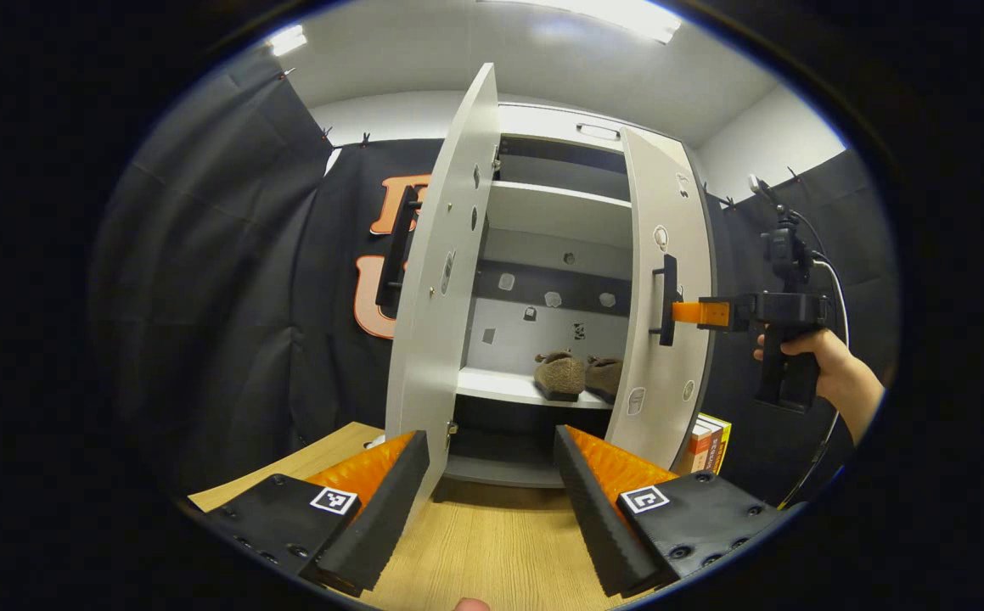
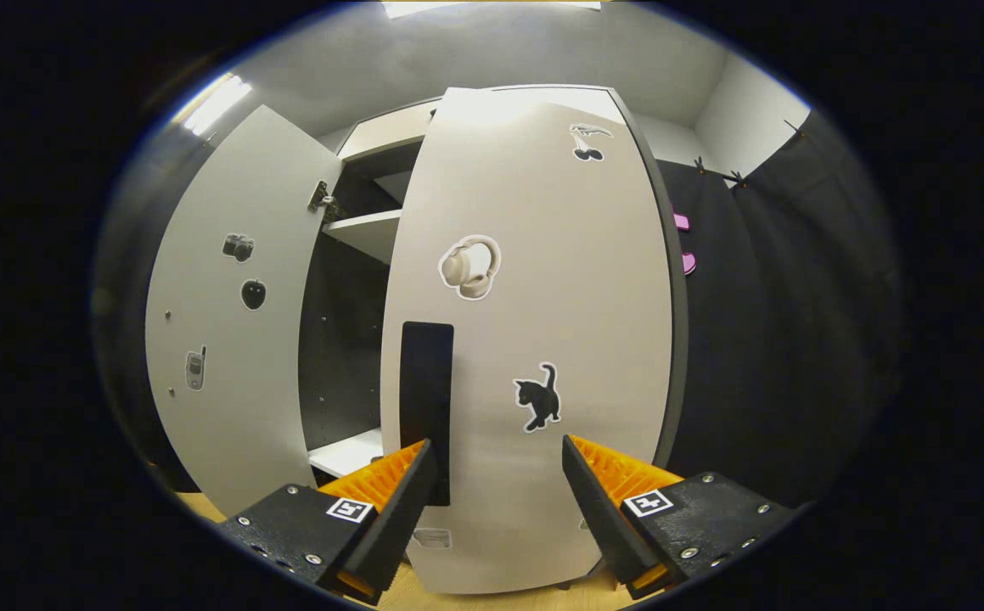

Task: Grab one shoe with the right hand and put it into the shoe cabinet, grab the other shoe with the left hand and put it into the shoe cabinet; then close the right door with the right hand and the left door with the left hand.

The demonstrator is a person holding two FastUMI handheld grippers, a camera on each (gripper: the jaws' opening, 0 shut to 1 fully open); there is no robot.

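Observation:
The white shoe cabinet stands with both doors swung out. Two brown shoes sit side by side on its lower shelf. My left gripper is open and holds nothing, low in front of the cabinet, with the left door just beyond its left finger. The right gripper reaches the right door at its black handle. In the right gripper view my gripper is open right against that door, its left finger beside the handle.
Books stand on the wooden surface to the right of the cabinet. A person's hand holds the right gripper, with a cable trailing down. Black cloth walls close in on both sides. The left door's inner face carries stickers.

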